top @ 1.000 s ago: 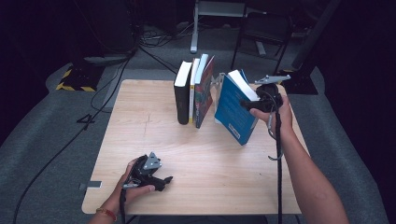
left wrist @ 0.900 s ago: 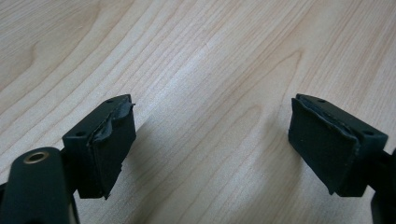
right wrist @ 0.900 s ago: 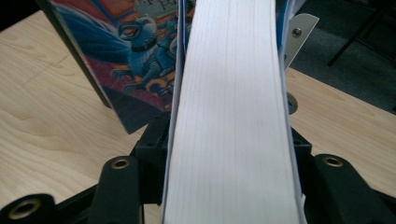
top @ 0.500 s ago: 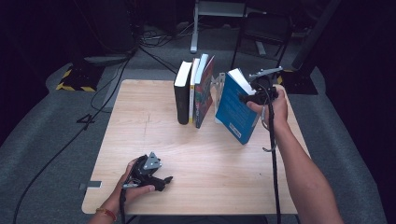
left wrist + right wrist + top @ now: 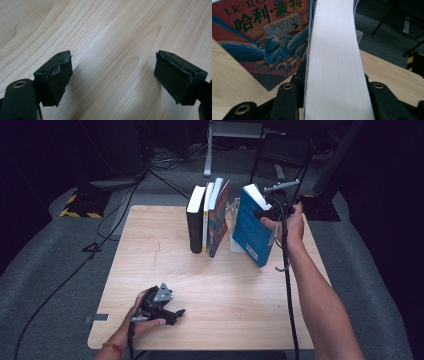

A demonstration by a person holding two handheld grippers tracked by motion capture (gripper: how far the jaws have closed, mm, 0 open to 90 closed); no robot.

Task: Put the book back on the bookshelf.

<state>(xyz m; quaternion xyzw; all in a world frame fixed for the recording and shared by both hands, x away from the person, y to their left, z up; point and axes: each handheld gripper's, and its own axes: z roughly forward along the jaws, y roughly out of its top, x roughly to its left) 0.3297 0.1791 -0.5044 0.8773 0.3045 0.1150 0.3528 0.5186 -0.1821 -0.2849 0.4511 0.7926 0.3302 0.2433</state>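
A thick blue book point(image 5: 252, 226) stands tilted on the wooden table point(image 5: 160, 265), its lower corner on the wood. My right gripper point(image 5: 266, 212) is shut on its top edge; in the right gripper view the white page block point(image 5: 334, 62) runs up between the two black jaws. To its left stand three books point(image 5: 206, 217): a black one, a thin white one and one with a colourful cover point(image 5: 265, 37) that leans. My left gripper point(image 5: 172, 314) rests near the table's front edge, open, with bare wood between its pads point(image 5: 58, 80).
A clear bookend point(image 5: 234, 227) stands between the leaning book and the blue one. A black chair point(image 5: 280, 155) and a metal stand point(image 5: 220, 140) are behind the table. Cables run across the grey floor point(image 5: 60, 270) at the left.
The right gripper has carried the blue book leftward and more upright, toward the row of books. The left gripper has stayed where it was.
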